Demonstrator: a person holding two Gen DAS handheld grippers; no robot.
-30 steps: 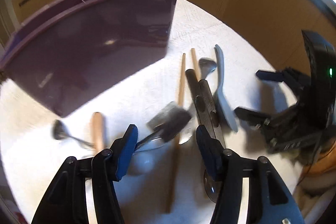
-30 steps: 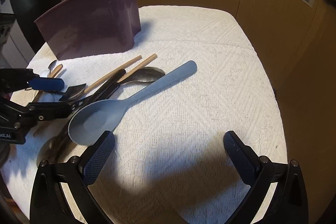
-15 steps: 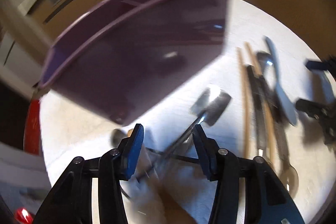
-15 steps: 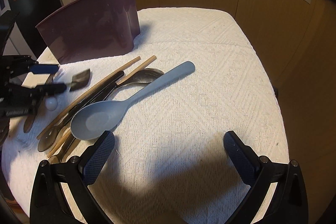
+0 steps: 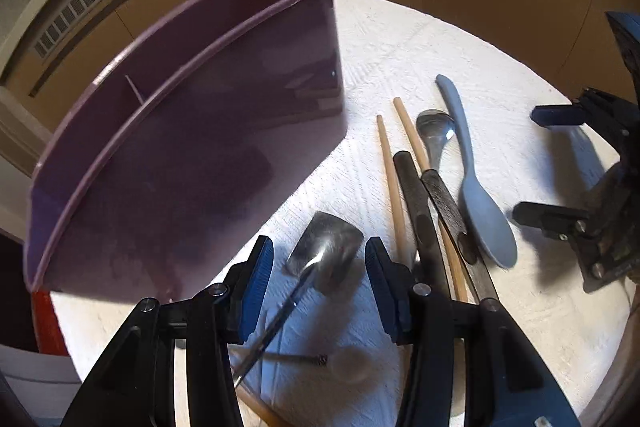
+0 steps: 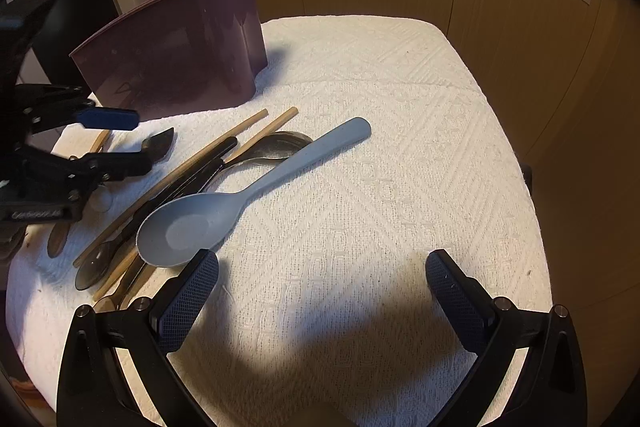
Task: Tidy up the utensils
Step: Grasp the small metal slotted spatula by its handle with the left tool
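Metal spatula (image 5: 326, 253) lifted handle-first in left claw (image 5: 318, 279) – blade sat between the half-closed pads, near the purple caddy (image 5: 192, 147), likely bound for it. Remaining utensils (image 6: 208, 183) lay loose on towel-covered desk (image 6: 380, 167). Right claw (image 6: 320, 291) hung wide, empty.

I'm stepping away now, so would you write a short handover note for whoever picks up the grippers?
Left gripper: shut on the metal utensil, which is lifted off the towel beside the purple bin.
Right gripper: open, empty, above bare towel.
On the towel: grey spoon, two chopsticks, dark-handled pieces, a metal spoon.
Done: nothing visible in the bin, though its inside shows only partly.
Left: put the held utensil in the bin, then the rest.
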